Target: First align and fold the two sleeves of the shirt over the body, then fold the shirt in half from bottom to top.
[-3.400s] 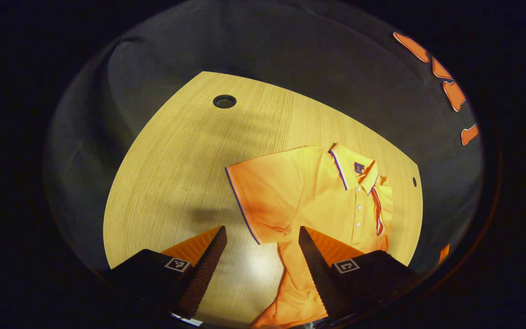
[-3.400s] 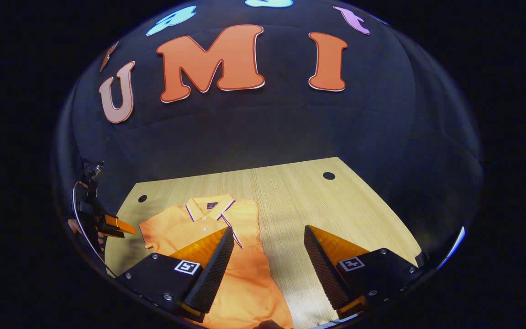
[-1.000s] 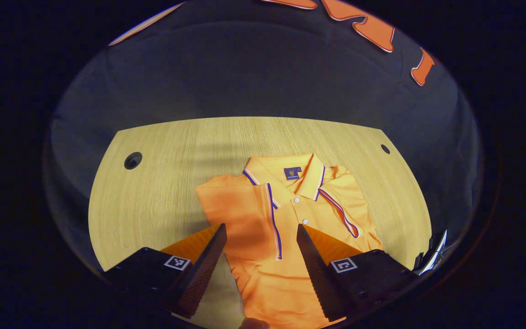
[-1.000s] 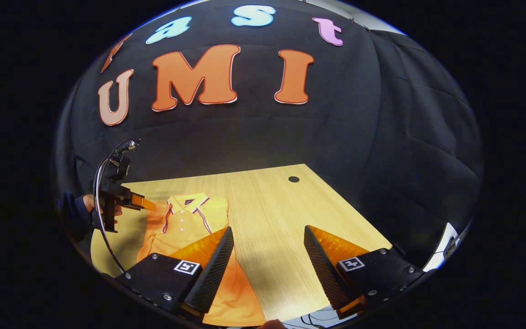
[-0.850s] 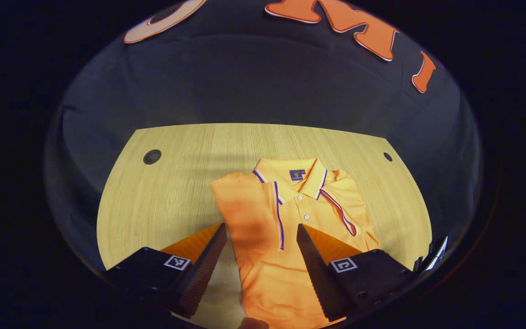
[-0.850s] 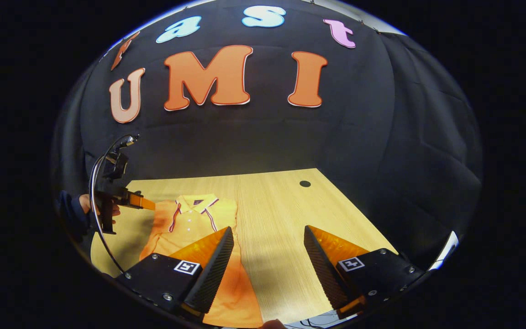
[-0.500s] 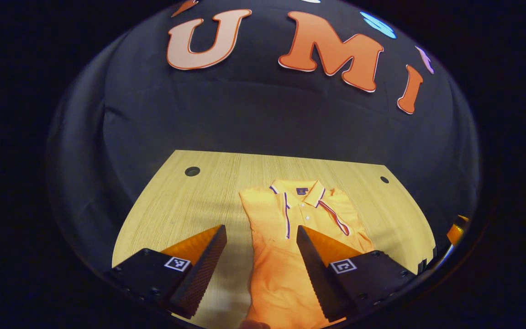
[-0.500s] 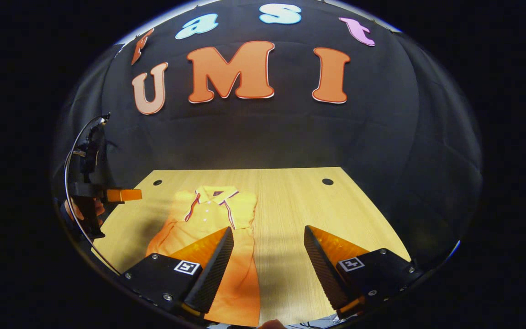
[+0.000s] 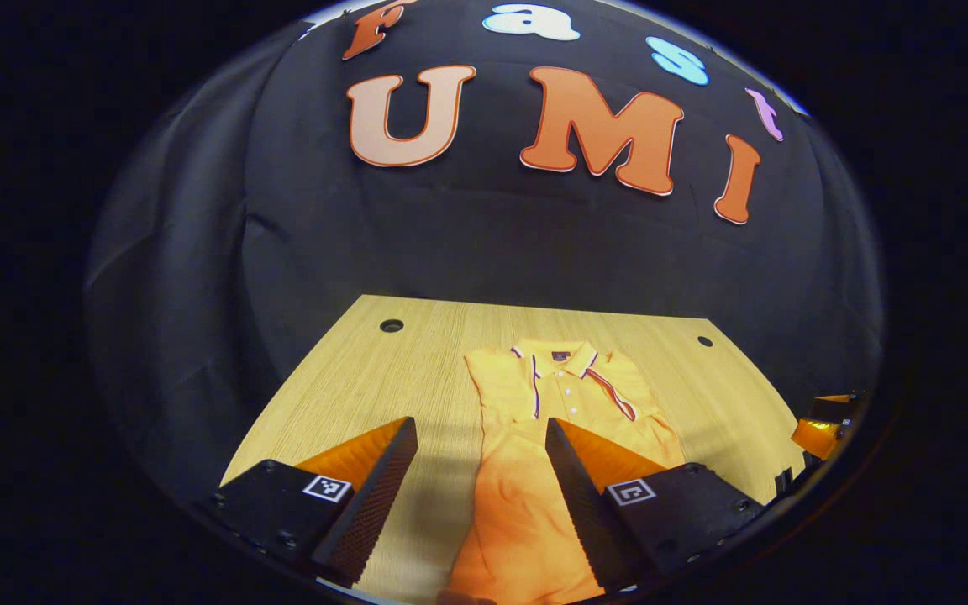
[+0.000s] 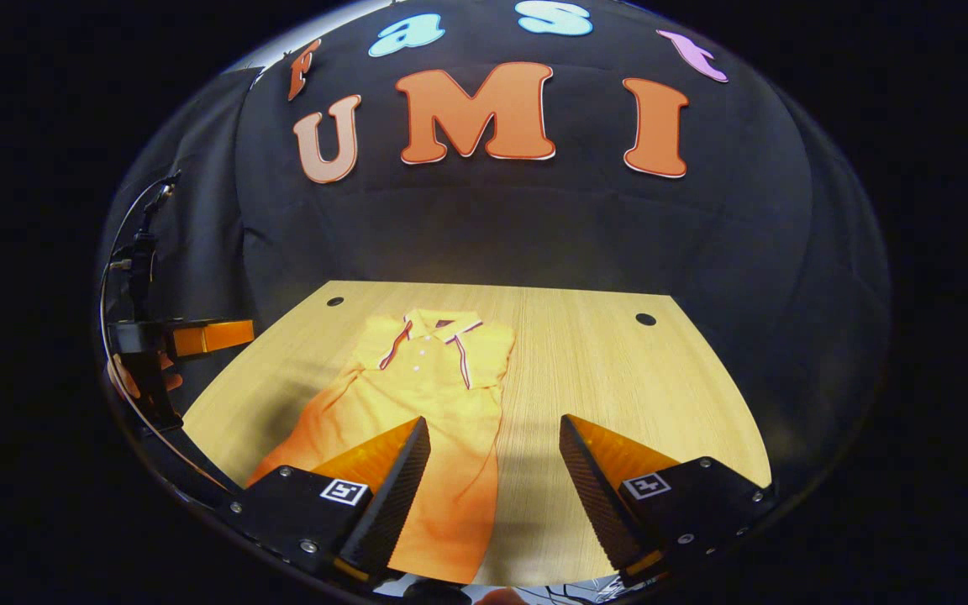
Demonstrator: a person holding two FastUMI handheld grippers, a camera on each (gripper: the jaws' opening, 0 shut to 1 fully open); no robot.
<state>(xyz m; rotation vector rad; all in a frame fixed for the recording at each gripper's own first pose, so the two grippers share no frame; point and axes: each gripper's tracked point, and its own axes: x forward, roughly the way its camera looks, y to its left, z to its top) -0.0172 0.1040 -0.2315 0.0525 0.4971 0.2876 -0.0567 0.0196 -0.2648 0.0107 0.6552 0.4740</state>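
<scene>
left gripper view: wooden table [image 9: 349,395] under orange shirt [image 9: 526,470], black cloth behind.

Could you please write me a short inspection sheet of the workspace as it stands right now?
Surface: wooden table, with round holes near its far corners.
Job's things: orange polo shirt lies flat, collar at the far end, both sleeves folded over the body; the bottom-to-top fold is not yet done.
Clutter: nothing seen.
Grippers: left gripper open above the shirt's lower half, holding nothing; right gripper open over the shirt's right edge, holding nothing. A hand holds the left gripper at the left edge of the right gripper view.
Cables: a thin cable arcs over the left gripper.
Surroundings: black cloth wall behind the table.
</scene>
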